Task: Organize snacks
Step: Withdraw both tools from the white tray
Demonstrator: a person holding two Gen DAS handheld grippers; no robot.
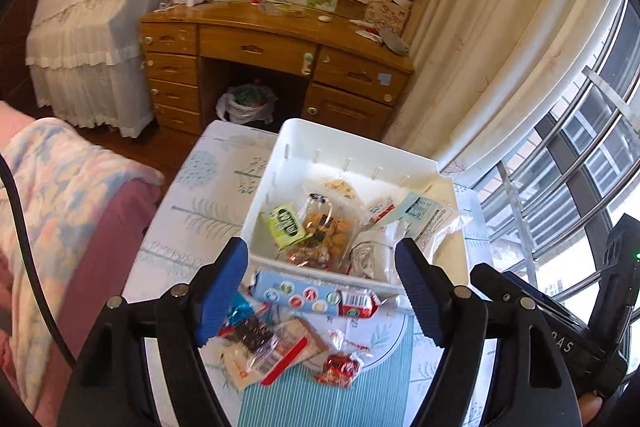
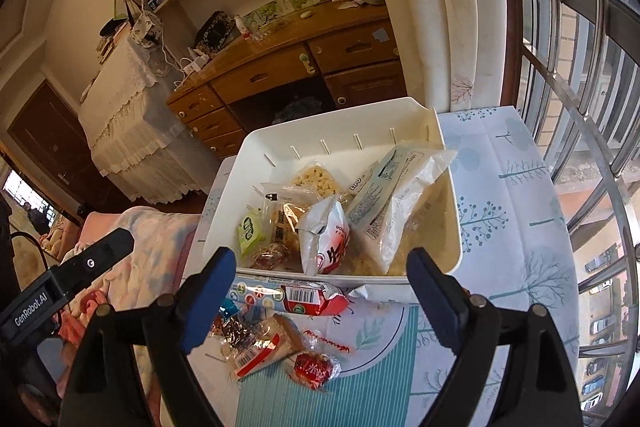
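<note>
Your left gripper [image 1: 322,291] hangs above the table [image 1: 208,211] with its blue-padded jaws spread wide and nothing between the pads. Your right gripper [image 2: 320,297] matches it: jaws wide apart, empty.

Ahead of both sits the white rectangular plastic bin [image 2: 450,227], toward the far edge of the table with its pale tree-print cloth. Inside it you have a small green-and-white packet [image 1: 286,223] at the left, a clear bag of brown nut-like pieces [image 1: 326,231] beside it, a clear bag of pale puffs [image 2: 316,181] at the back, a white pouch with red print [image 2: 326,239] in the middle, and a large white bag with a printed label [image 2: 396,211] leaning over the right side.

Outside the bin, touching its near wall, lies a long light-blue and red wrapped bar [image 1: 316,297]. Nearer you, a clear-wrapped brown slab with a red strip [image 2: 266,345] lies on the cloth, overlapping the striped teal mat [image 1: 340,403], and a small red foil-wrapped sweet [image 2: 314,367] lies just beside it.
</note>
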